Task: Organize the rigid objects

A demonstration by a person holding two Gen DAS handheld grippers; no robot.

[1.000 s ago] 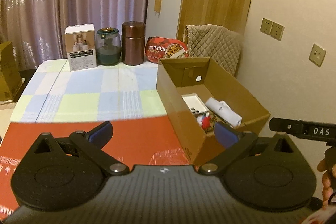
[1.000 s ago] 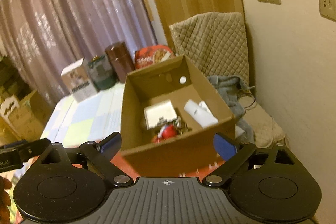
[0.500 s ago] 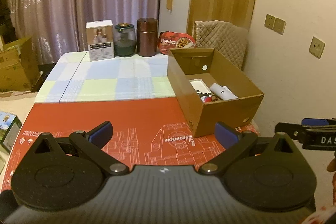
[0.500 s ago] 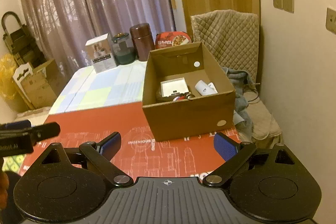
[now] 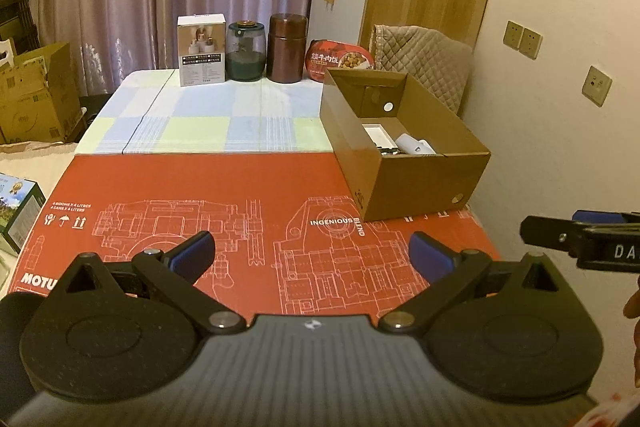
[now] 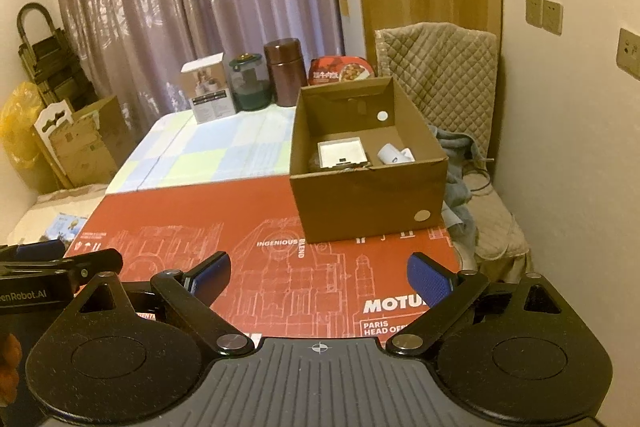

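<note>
An open cardboard box (image 5: 416, 183) (image 6: 360, 203) stands on the right of the table, on a red printed sheet (image 5: 248, 203) (image 6: 224, 223). Inside it lie a white flat box (image 6: 342, 153) (image 5: 378, 135) and a white cylinder (image 6: 394, 154) (image 5: 412, 143). My left gripper (image 5: 312, 257) is open and empty, held back over the near end of the sheet. My right gripper (image 6: 319, 273) is open and empty too, also near the front edge. Each gripper shows at the side of the other's view.
At the table's far end stand a white carton (image 5: 201, 49), a dark glass jar (image 5: 246, 51), a brown canister (image 5: 288, 47) and a red food bowl (image 5: 340, 61). A quilted chair (image 6: 440, 83) is beyond the box by the wall. Cardboard boxes (image 5: 36, 95) sit on the floor at left.
Both grippers have pulled back from the cardboard box toward the table's near edge. The box now looks smaller and farther away. Both stay open and empty.
</note>
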